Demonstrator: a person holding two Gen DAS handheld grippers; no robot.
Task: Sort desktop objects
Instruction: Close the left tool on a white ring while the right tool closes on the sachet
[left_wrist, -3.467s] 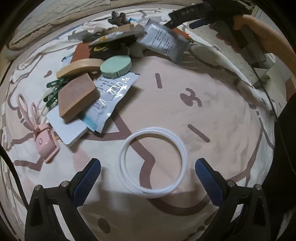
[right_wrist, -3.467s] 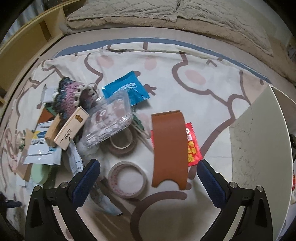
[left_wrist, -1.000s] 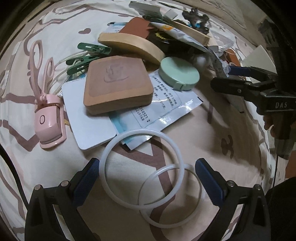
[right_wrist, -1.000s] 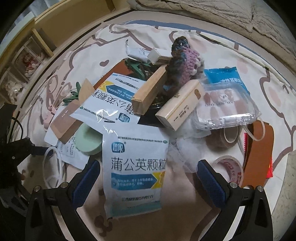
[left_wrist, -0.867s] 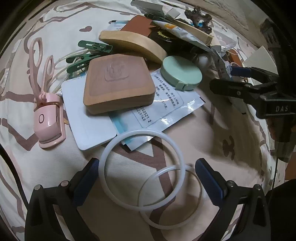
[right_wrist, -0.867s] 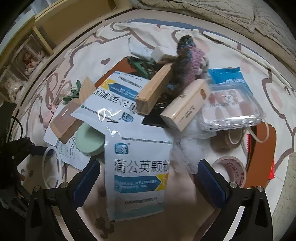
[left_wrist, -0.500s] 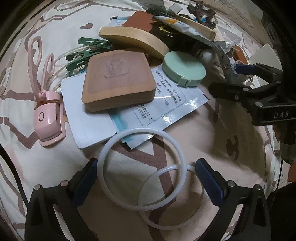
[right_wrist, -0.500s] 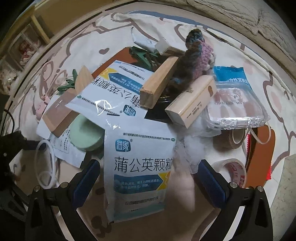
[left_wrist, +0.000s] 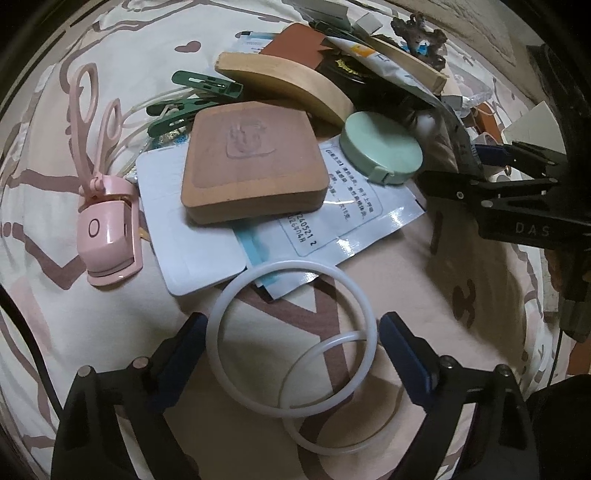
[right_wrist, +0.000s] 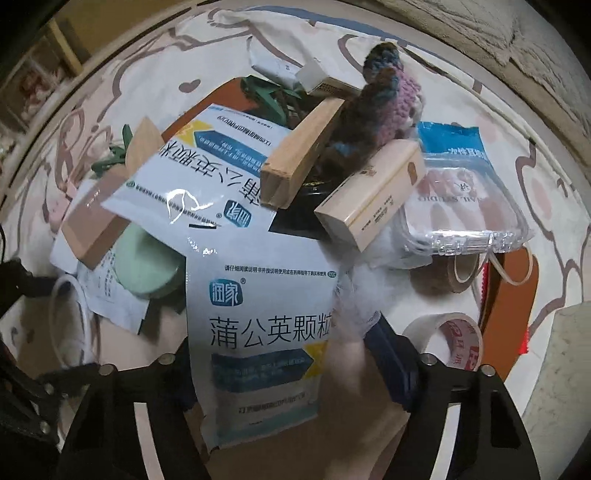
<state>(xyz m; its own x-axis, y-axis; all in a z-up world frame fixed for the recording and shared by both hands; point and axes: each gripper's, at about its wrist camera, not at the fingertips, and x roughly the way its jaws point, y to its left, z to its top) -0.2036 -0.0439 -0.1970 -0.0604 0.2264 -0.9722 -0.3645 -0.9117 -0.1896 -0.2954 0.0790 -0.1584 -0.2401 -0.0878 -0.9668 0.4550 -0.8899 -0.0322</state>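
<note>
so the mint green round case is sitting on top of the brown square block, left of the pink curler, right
Not quite. The left wrist view shows the mint green round case beside the brown square block, on its right, resting on a white sachet. It lies right of the pink curler, not left.

both sets of jaws stood wide a second ago and are closing now. the left gripper (left_wrist: 291, 350) has drawn in around the larger white ring (left_wrist: 291, 321), its pads just beside the rim. the right gripper (right_wrist: 280, 354) has narrowed around the blue-and-white sachet (right_wrist: 258, 332), whose near end lies between them.
</note>
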